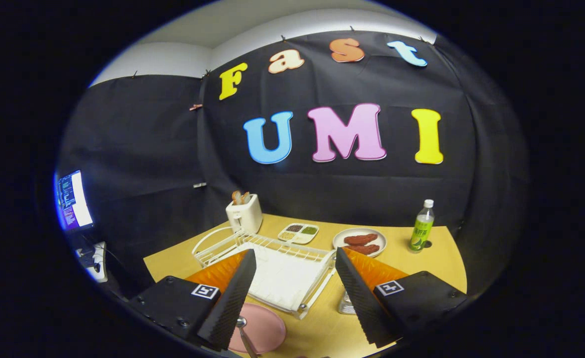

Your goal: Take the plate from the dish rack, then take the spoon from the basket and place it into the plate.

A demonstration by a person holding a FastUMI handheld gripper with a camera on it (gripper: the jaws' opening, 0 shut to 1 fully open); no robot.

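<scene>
Spoon [243, 334] on plate [265, 328], below jaws

We look from the claw [292, 298], forward along its spread fingers. We sit high over the tabletop [421, 263], facing the booth's wall.

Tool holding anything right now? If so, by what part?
Nothing is held. The tool is open, its fingers spread apart above the dish rack; the pink plate with the spoon lies below the left finger.
</scene>
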